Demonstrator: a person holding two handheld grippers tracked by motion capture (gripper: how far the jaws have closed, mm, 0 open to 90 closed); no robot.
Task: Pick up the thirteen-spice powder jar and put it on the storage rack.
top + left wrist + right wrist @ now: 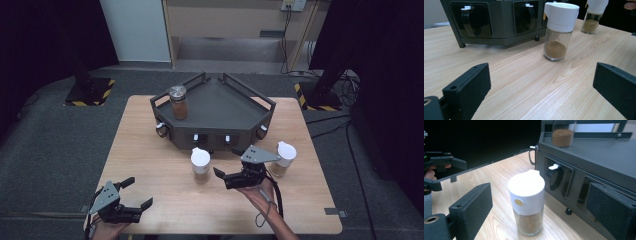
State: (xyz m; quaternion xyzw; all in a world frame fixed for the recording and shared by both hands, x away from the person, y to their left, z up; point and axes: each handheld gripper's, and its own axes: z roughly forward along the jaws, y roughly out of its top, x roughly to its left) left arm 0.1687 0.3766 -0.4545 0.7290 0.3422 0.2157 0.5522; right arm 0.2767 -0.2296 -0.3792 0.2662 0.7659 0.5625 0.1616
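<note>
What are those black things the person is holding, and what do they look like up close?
Two hand-held tools: the left gripper and right gripper are black, each with two blocky flat jaws, a grey three-cornered plate on top and a dark trailing cable. The forearms show no sleeves.

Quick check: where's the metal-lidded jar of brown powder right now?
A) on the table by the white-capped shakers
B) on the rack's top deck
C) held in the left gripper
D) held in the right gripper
B: the metal-lidded jar stands upright on the dark rack, near its left rail, while both white-capped shakers are down on the table and the right gripper and left gripper are open and empty.
</note>
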